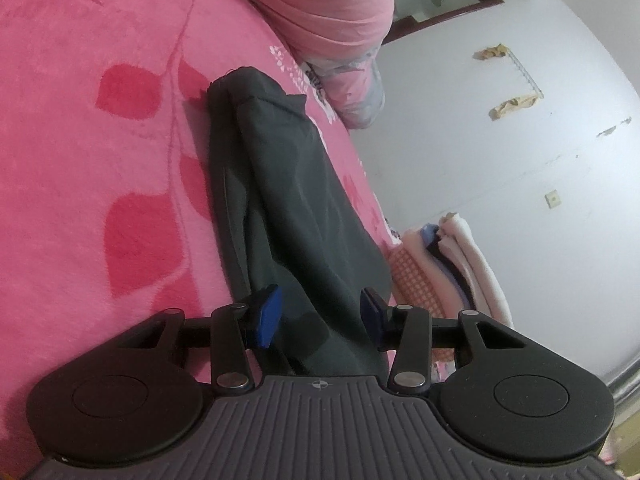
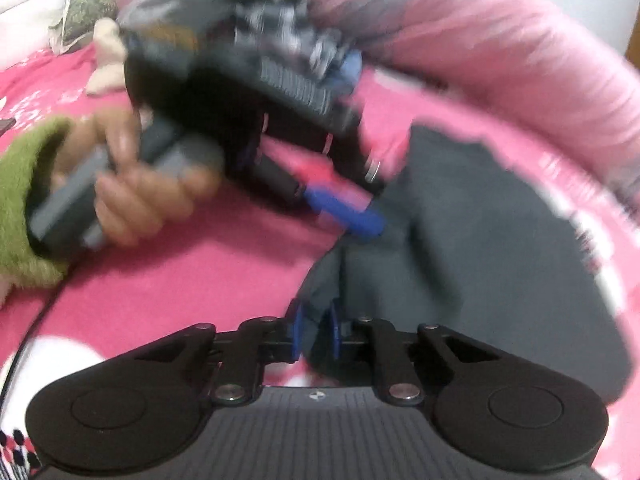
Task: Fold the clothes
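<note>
A dark grey garment (image 1: 288, 200) lies lengthwise on a pink blanket (image 1: 100, 160), folded into a long strip. My left gripper (image 1: 320, 316) is open, its blue pads either side of the garment's near end without pinching it. In the right wrist view, which is blurred by motion, my right gripper (image 2: 316, 334) is shut on a bunched edge of the same dark garment (image 2: 460, 248). The left gripper (image 2: 344, 212), held by a hand in a green sleeve (image 2: 24, 200), shows there above the cloth with its blue fingers at the garment's far edge.
A rolled pink quilt (image 1: 328, 12) lies at the bed's far end and along the right of the right wrist view (image 2: 520, 60). A stack of folded cloths (image 1: 452, 264) sits beyond the bed edge by the white wall (image 1: 500, 140). A patterned pillow (image 2: 84, 4) lies far left.
</note>
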Demonstrator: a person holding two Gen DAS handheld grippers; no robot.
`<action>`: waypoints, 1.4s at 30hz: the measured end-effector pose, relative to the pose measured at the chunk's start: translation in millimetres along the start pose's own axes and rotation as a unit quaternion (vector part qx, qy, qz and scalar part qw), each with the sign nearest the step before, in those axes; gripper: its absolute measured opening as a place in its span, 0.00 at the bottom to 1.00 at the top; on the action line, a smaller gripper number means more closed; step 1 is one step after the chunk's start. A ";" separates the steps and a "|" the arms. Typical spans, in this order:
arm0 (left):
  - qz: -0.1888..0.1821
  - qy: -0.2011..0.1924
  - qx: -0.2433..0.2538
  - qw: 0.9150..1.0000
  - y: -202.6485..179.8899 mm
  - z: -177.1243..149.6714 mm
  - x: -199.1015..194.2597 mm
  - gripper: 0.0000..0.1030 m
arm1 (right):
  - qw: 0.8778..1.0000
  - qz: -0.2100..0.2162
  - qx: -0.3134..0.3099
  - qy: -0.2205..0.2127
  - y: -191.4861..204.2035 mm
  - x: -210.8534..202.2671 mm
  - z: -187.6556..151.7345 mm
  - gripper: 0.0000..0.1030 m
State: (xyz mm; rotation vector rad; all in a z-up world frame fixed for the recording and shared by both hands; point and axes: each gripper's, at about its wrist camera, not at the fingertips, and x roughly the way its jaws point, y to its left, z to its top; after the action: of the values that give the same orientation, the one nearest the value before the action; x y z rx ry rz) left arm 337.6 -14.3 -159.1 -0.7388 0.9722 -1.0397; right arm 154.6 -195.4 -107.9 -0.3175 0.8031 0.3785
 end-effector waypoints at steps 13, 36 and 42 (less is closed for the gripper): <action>0.004 -0.015 0.076 0.997 -31.5 -1.4 -16.0 0.43 | 0.971 -0.056 0.190 -0.136 -101.5 -89.3 -40.7 0.19; 0.102 -0.190 -0.106 0.971 -53.4 -138.4 -21.2 0.54 | 0.792 0.121 0.591 -0.098 -298.0 -7.0 -137.0 0.70; 0.143 -0.195 -0.092 0.966 -60.3 -129.4 -2.4 0.46 | 0.789 0.130 0.591 -0.106 -308.5 2.8 -137.4 0.55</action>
State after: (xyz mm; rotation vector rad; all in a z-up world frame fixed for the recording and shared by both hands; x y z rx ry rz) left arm 197.1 -39.9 -158.1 -0.8872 0.8085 -0.5289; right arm 206.0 -525.2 -159.3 1.0171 0.7221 0.1006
